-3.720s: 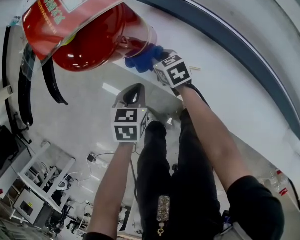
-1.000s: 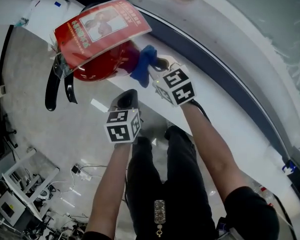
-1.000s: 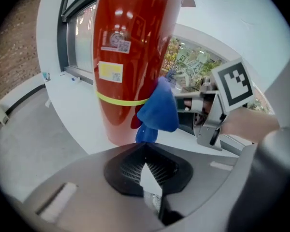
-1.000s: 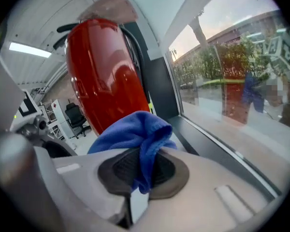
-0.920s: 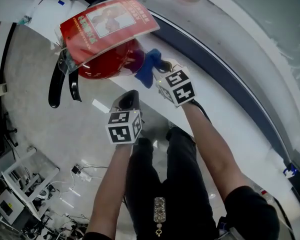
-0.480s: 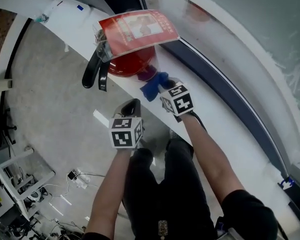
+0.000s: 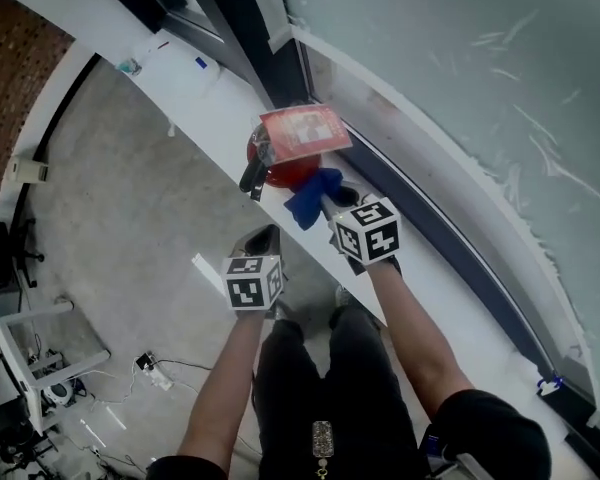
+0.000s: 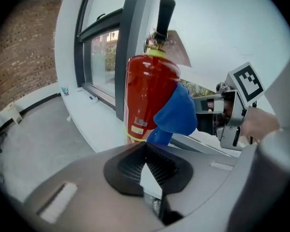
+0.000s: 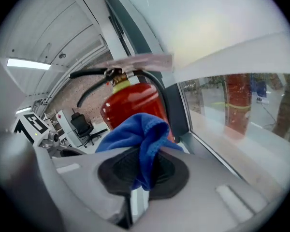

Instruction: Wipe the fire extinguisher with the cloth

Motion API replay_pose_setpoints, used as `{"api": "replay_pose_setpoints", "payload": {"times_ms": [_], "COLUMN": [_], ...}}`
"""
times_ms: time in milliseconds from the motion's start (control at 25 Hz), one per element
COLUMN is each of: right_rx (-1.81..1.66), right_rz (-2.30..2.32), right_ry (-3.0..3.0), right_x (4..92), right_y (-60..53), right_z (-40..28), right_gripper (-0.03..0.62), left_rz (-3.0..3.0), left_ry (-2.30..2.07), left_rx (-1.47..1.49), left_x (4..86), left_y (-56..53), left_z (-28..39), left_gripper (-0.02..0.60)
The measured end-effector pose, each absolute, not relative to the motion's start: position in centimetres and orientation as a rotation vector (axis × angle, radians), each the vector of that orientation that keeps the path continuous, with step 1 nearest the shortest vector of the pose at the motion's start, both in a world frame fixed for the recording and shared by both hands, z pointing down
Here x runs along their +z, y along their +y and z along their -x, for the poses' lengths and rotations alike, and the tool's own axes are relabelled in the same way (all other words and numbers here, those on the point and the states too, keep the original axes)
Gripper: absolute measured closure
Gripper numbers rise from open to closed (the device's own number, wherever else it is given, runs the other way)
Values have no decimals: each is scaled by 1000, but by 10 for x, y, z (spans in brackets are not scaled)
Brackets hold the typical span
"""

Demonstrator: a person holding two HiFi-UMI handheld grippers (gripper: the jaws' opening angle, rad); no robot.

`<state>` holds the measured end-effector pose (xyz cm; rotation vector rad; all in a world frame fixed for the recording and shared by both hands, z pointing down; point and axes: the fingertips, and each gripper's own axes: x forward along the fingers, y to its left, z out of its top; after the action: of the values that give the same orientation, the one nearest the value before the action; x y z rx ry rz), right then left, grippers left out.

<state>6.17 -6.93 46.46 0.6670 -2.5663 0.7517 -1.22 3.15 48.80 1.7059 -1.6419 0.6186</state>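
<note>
While the fire extinguisher stands upright on the white window ledge, close to the dark window frame, both tongs point at it from the floor side.

Right tongs: clamped on a blue cloth. In the right gripper view a fold of the cloth hangs pinched between the pads of these tongs, and the rest bunches forward in front of the red cylinder. In the left gripper view the bunched cloth overlaps the cylinder's lower right side; actual contact cannot be confirmed.

Left tongs: pads pressed together with nothing between them, held lower than the right pair and apart from the cylinder, out over the grey floor.

Extinguisher details: a black handle rises from the yellow collar, a black hose curves off to one side, and a red-and-white card lies across the top in the head view.

Each gripper is carried by a bare forearm of the person, whose dark trousers fill the lower centre.
</note>
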Motion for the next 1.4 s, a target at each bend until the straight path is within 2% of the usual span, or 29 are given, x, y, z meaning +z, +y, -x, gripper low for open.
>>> {"api": "replay_pose_setpoints", "payload": {"times_ms": [320, 640, 680, 840, 1240, 1400], "right_rx": [749, 508, 477, 326, 263, 245], "right_rz": [-553, -531, -541, -594, -407, -343], "right_ry": [-2630, -2702, -2711, -2707, -2449, -2384], "right_x": [386, 296, 283, 245, 275, 292], "right_y": [-47, -47, -52, -79, -103, -110], "right_z": [-75, -88, -87, -77, -18, -8], "right_gripper": [571, 571, 571, 571, 571, 571], "left_rz": [-1722, -1884, -1916, -2060, -2364, -2416], "left_ry": [-1759, -1804, -1784, -1671, -1168, -1001], "left_rx": [591, 632, 637, 641, 684, 797], "left_x": [392, 301, 293, 268, 274, 291], "left_y": [25, 9, 5, -21, -92, -103], "left_z": [22, 27, 26, 21, 15, 12], "left_gripper": [574, 574, 568, 459, 439, 493]}}
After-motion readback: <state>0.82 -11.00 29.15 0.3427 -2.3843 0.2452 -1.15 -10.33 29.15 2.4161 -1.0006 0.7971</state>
